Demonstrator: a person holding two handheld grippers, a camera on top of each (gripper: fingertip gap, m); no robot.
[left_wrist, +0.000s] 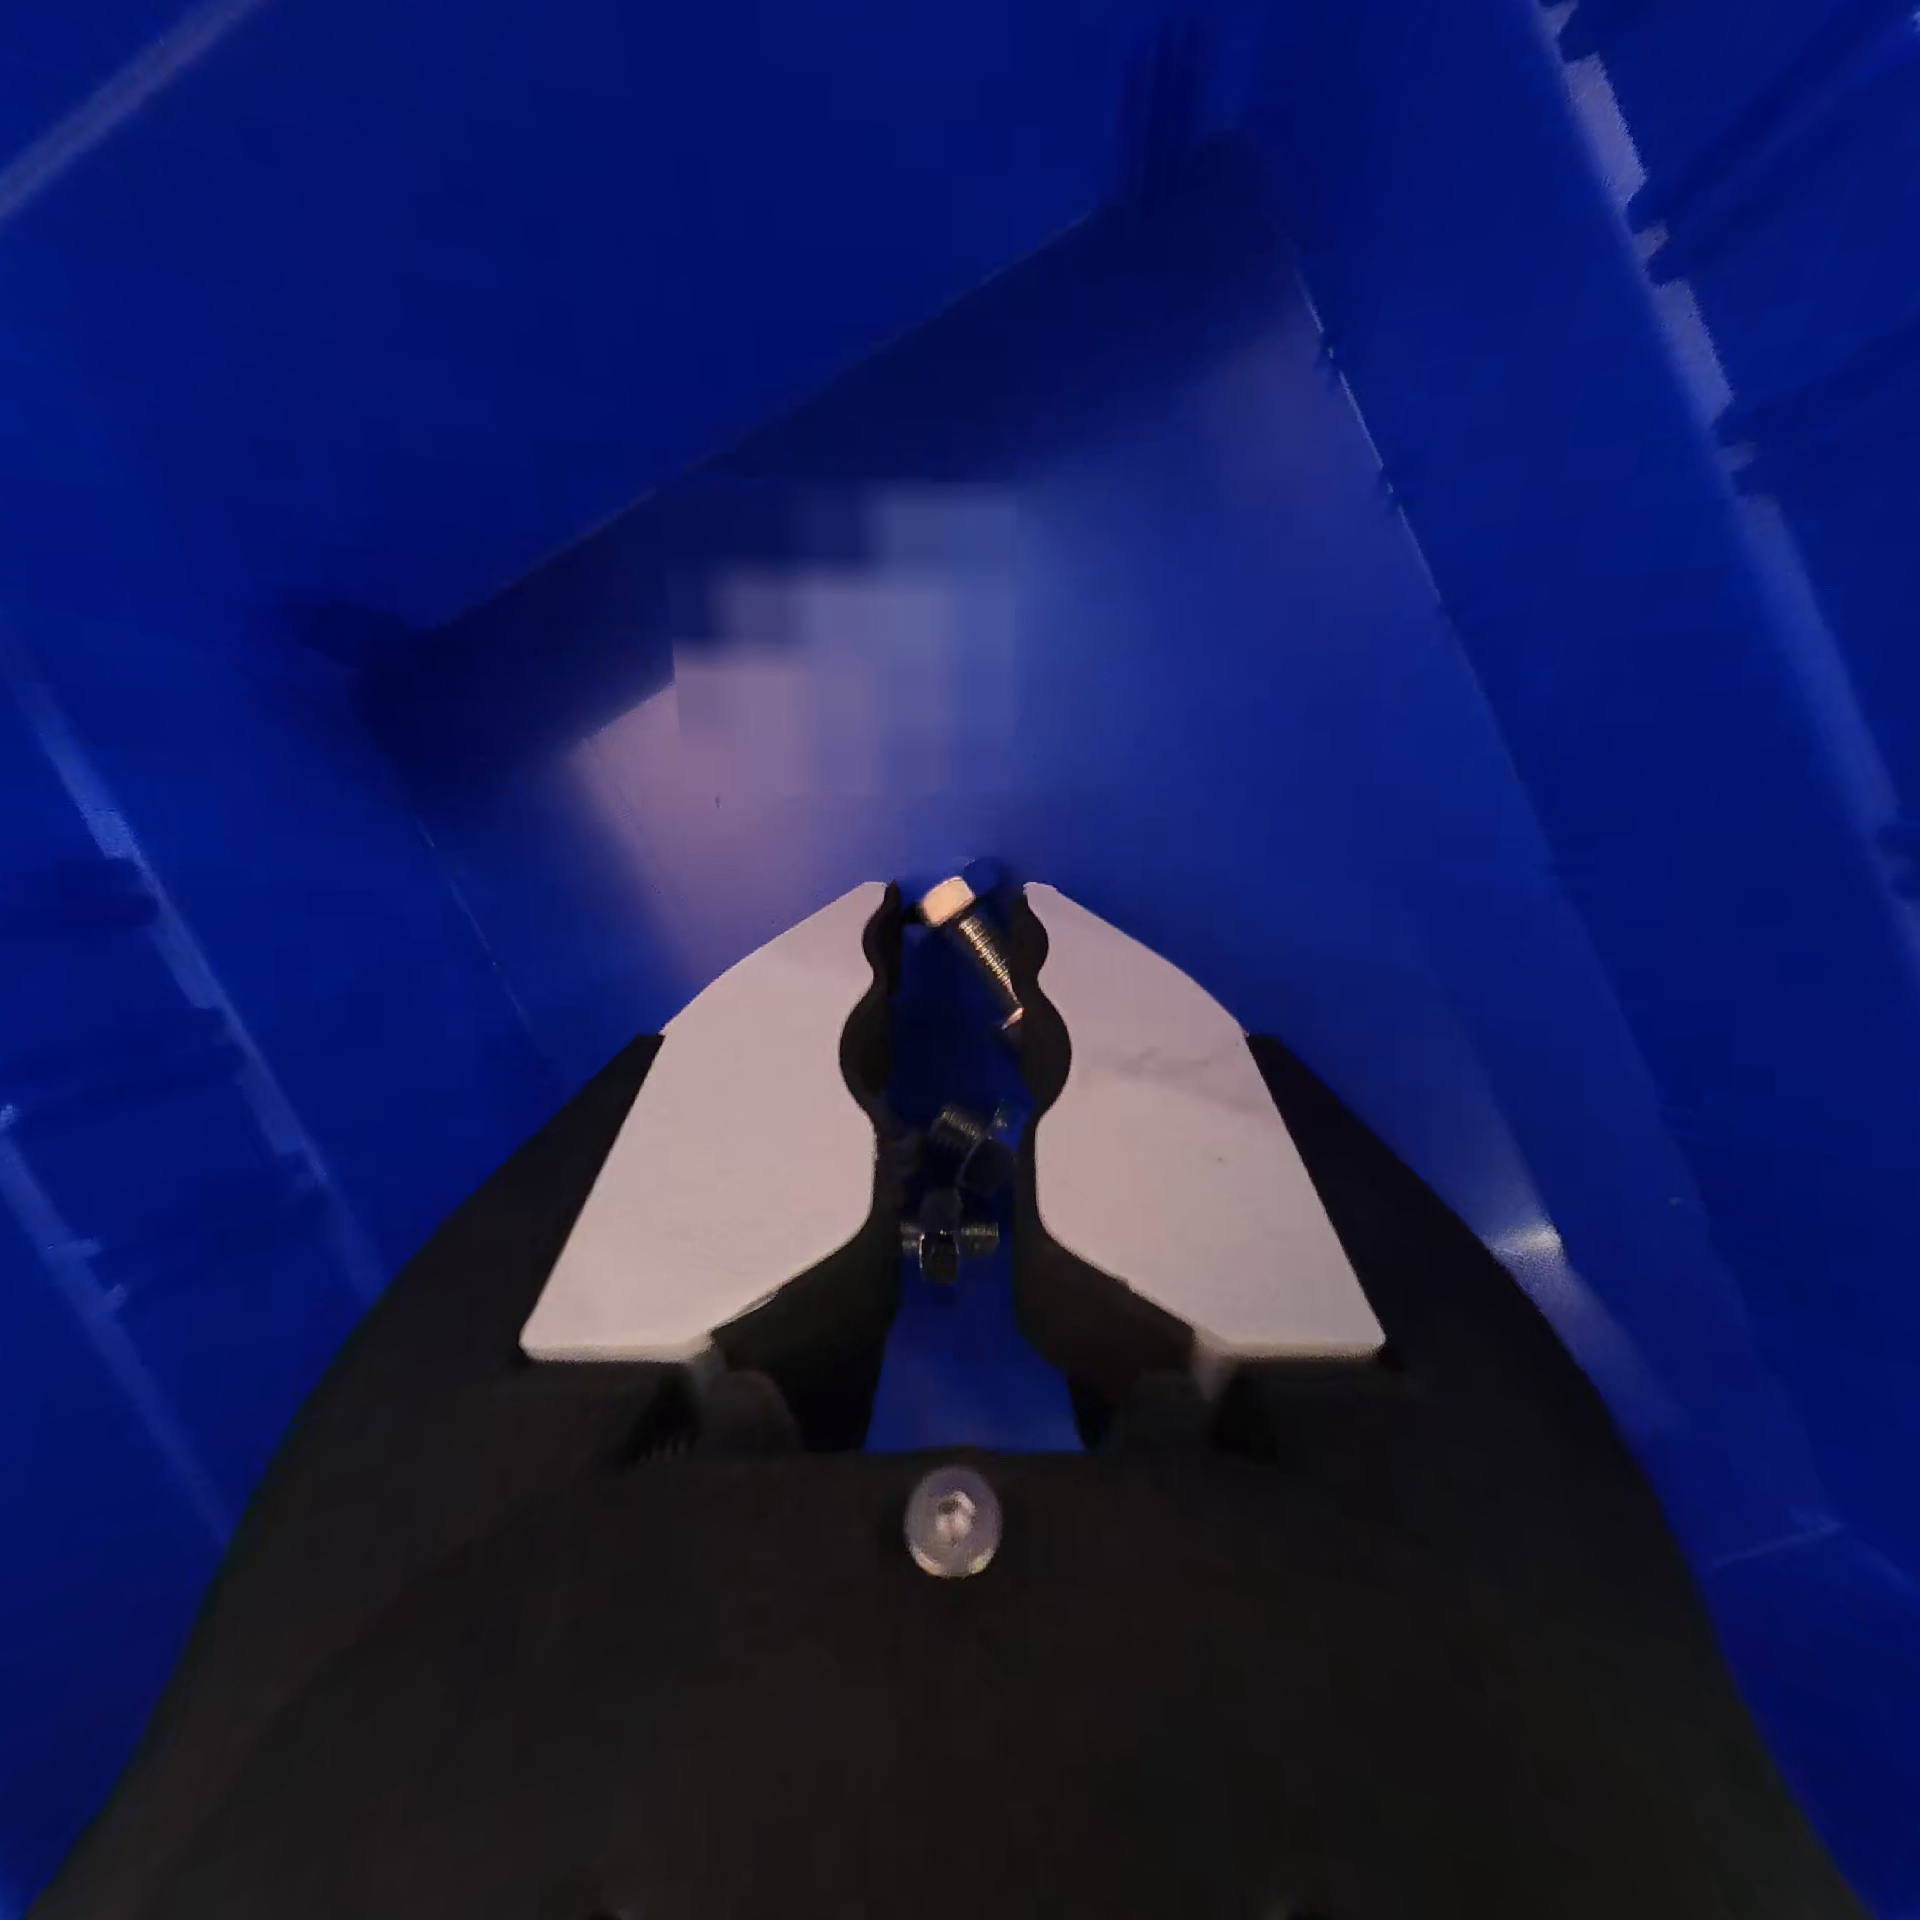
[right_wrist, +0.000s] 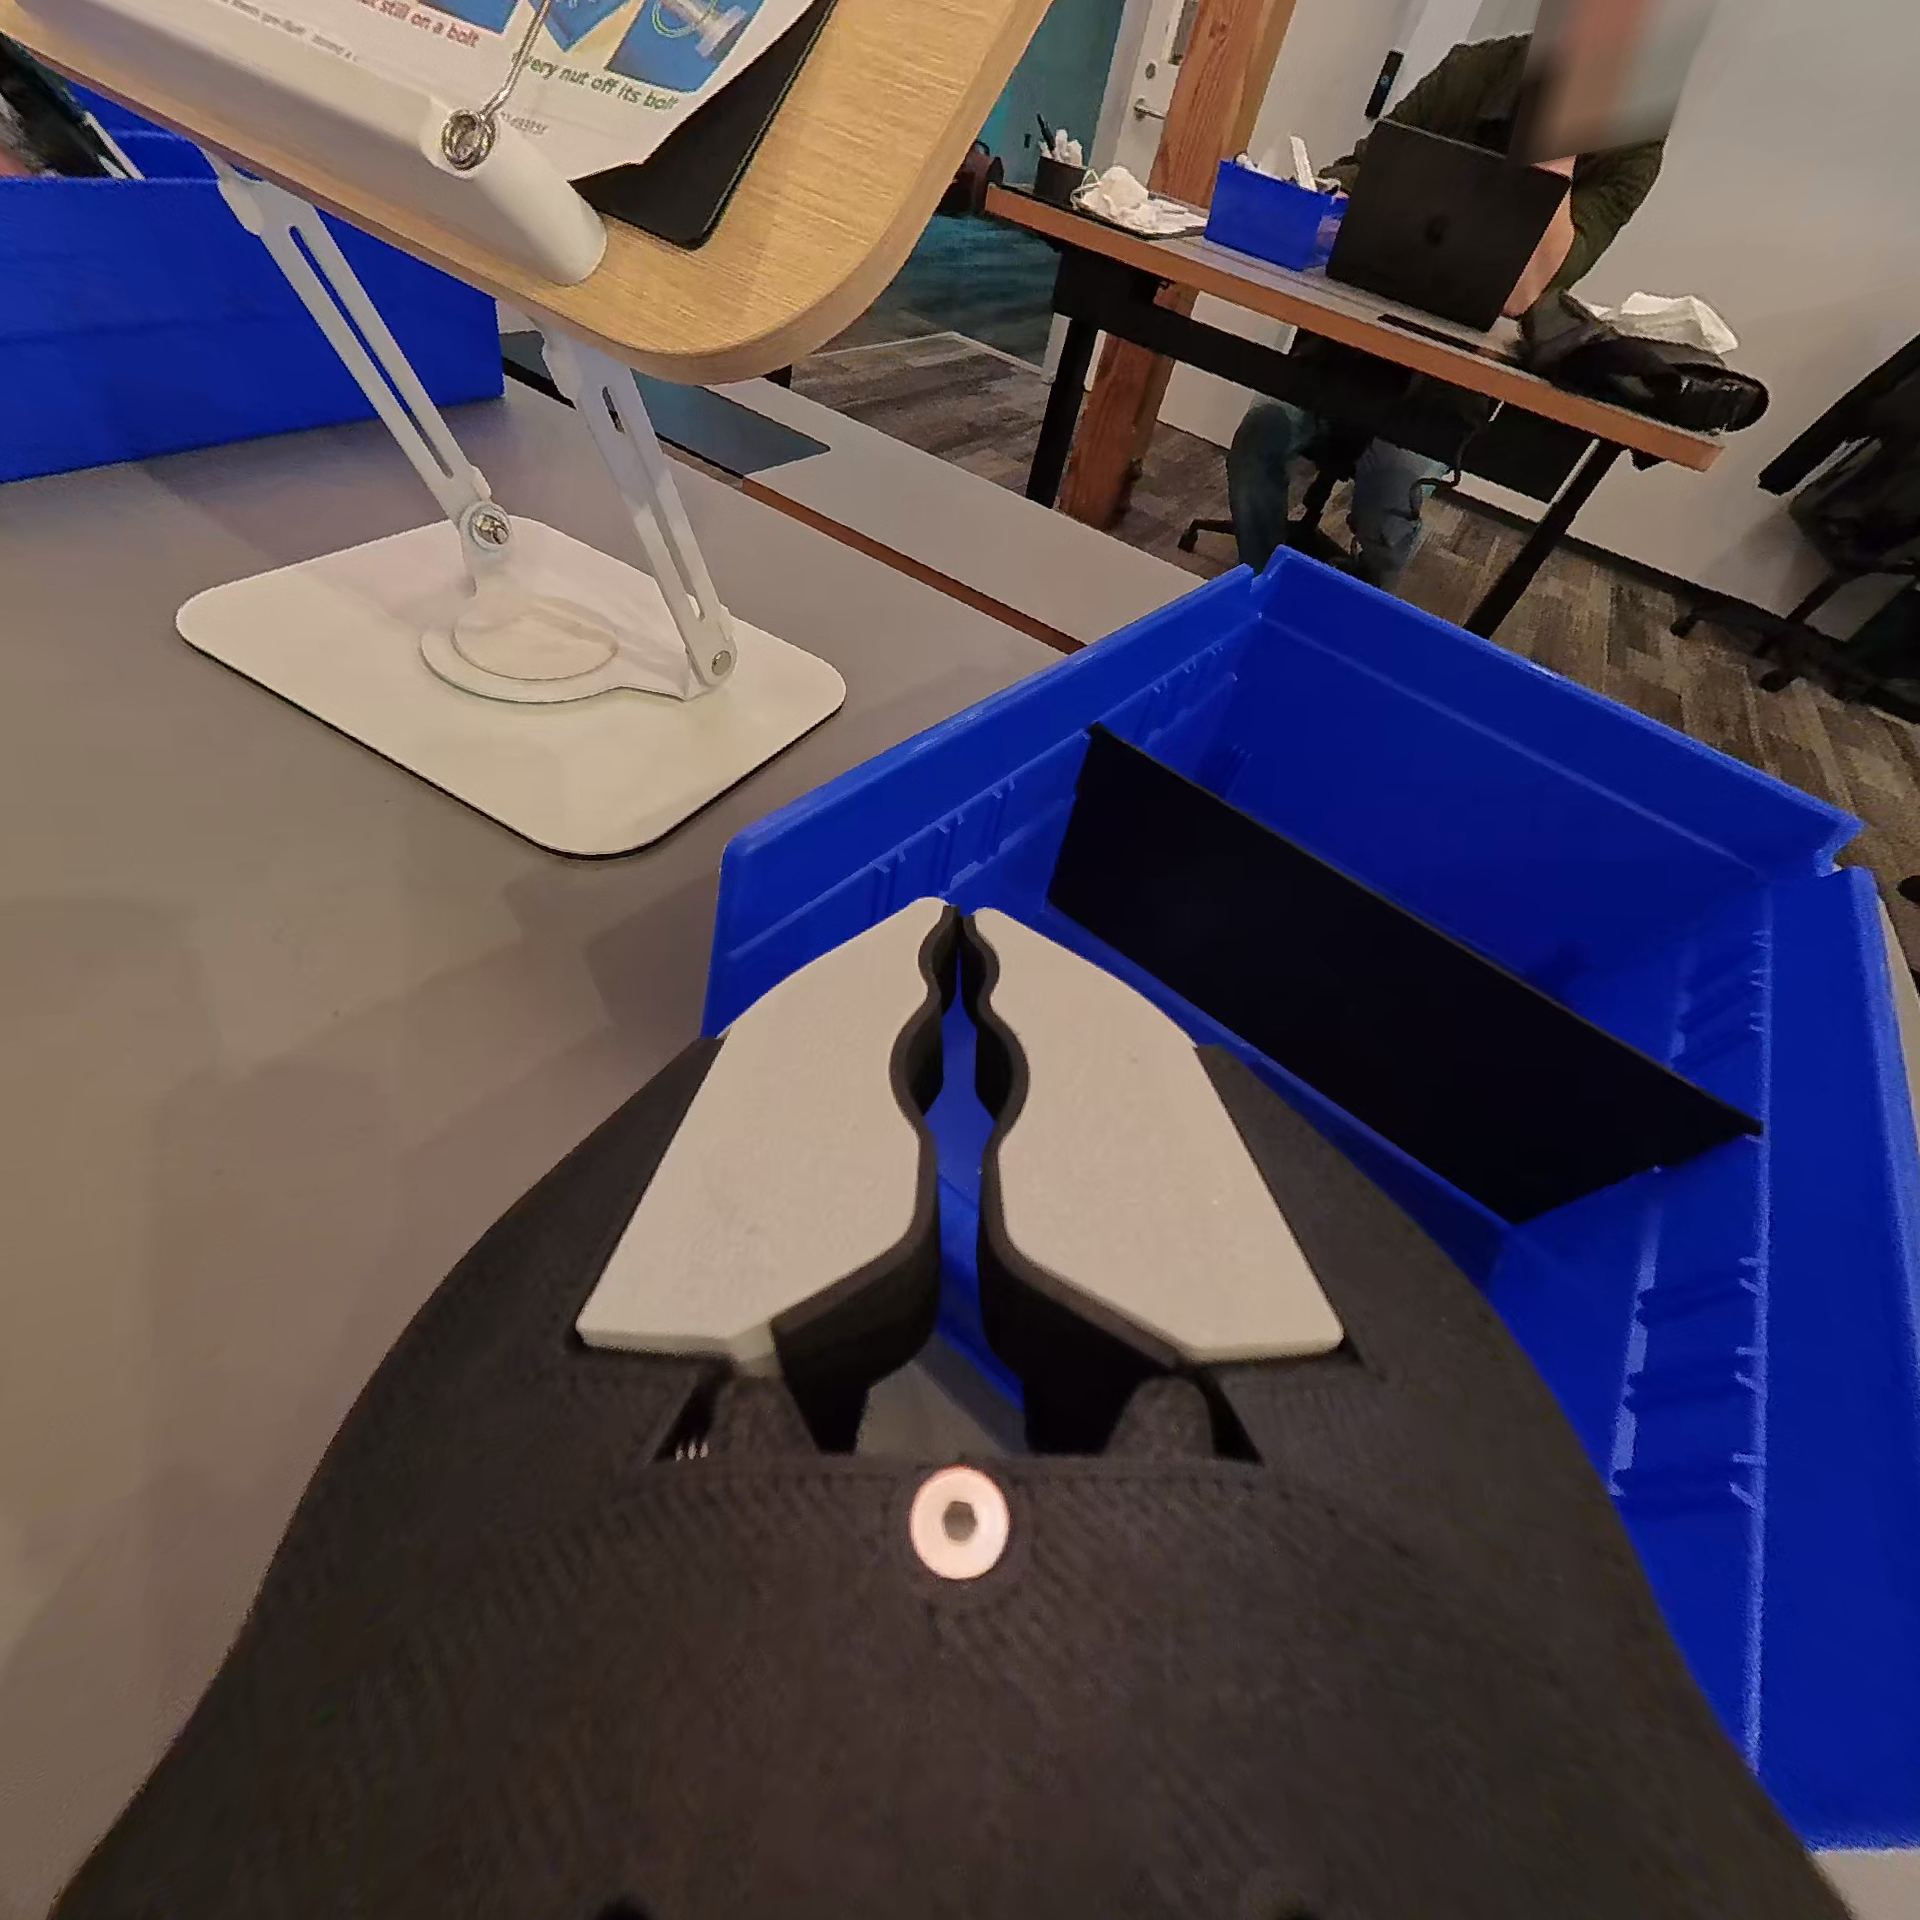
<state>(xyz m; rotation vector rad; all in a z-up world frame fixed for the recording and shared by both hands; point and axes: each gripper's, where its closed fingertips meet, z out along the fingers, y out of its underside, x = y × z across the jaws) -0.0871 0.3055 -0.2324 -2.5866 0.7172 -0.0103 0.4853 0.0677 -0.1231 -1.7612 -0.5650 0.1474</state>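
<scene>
**Inspector A:** Left tongs (left_wrist: 958, 899), position and state?

**Inspector B:** Down inside a blue plastic bin (left_wrist: 1351, 623), walls on every side. Set to a narrow gap, not closed. Silver hex-head steel bolt (left_wrist: 982, 961) lying slantwise on the bin floor between the two black wavy pads (left_wrist: 881, 945). Threaded end against the right-hand pad; a thin sliver of blue apparently left between the head and the left-hand pad. Firm clamping not confirmed; picture somewhat blurred.

**Inspector A:** Anything else nearby?

**Inspector B:** Small dark threaded hardware (left_wrist: 951, 1195) farther back between the fingers, also on the bin floor. Exact pieces not distinguishable.

**Inspector A:** Right tongs (right_wrist: 958, 920)?

**Inspector B:** Closed tip to tip, holding nothing. Poised above the near corner of a blue plastic bin with a black divider panel (right_wrist: 1351, 966) set across it, on the grey desk (right_wrist: 208, 1039). White metal stand (right_wrist: 582, 748) to the left on the same desk, carrying a tilted wooden board (right_wrist: 810, 260).
</scene>
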